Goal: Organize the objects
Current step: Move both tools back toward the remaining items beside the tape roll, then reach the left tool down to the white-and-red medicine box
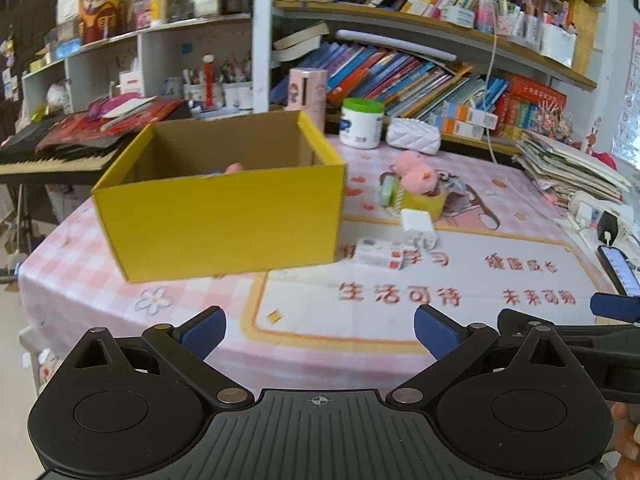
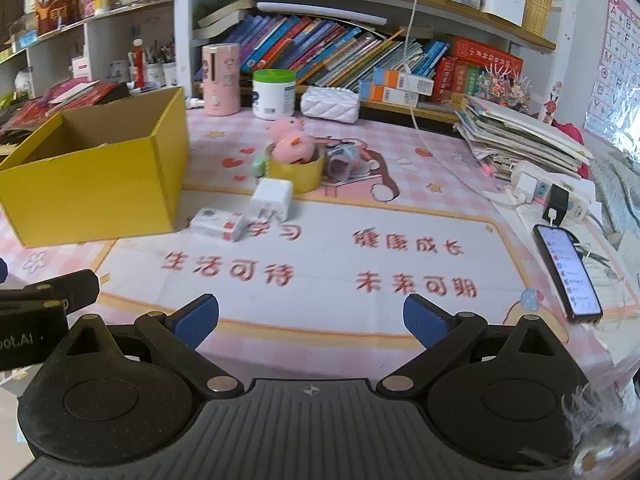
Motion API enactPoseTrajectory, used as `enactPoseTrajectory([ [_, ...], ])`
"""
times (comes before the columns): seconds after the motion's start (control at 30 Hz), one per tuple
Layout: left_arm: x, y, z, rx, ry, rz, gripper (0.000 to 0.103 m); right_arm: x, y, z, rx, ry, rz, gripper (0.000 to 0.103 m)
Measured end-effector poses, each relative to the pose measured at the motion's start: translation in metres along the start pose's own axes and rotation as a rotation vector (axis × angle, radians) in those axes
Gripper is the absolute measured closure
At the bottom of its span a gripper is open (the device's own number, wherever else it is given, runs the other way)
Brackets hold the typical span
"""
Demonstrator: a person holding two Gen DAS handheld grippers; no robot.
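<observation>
An open yellow cardboard box [image 1: 224,216] [image 2: 100,192] stands on the left of the pink tablecloth; something pink shows inside it [image 1: 234,168]. To its right lie a small white packet [image 1: 378,254] [image 2: 218,224], a white charger plug [image 1: 418,228] [image 2: 272,200], a yellow tape roll [image 2: 296,172] [image 1: 424,202] with pink plush toys [image 2: 294,140] [image 1: 414,170] on it, and a green item [image 2: 258,166]. My left gripper [image 1: 320,332] is open and empty near the table's front edge. My right gripper [image 2: 312,320] is open and empty too, well short of the items.
A phone [image 2: 568,272] lies at the right edge beside a power strip [image 2: 560,196] and a paper stack [image 2: 516,136]. A white jar [image 2: 274,94], pink canister [image 2: 220,80] and white quilted pouch [image 2: 330,104] stand at the back before bookshelves. A keyboard [image 1: 48,156] sits left.
</observation>
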State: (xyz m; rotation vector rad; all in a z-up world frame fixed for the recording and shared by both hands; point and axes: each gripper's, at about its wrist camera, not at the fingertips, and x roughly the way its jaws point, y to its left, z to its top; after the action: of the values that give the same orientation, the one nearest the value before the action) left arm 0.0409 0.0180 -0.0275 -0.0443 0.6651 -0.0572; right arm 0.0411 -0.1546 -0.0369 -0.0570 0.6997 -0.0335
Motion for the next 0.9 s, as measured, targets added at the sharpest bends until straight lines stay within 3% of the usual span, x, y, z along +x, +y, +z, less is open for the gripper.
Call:
enactPoseTrajectory([
  [0.4,0.036,-0.035,0.029,-0.026,-0.016,0.0,0.002,0.037,-0.037,0.037,-0.029,-0.009,-0.001,0.003],
  [0.9,0.078,-0.073,0.051,-0.075,-0.007,0.062,0.003,0.086,-0.076,0.069,-0.079,0.003,0.057,0.004],
])
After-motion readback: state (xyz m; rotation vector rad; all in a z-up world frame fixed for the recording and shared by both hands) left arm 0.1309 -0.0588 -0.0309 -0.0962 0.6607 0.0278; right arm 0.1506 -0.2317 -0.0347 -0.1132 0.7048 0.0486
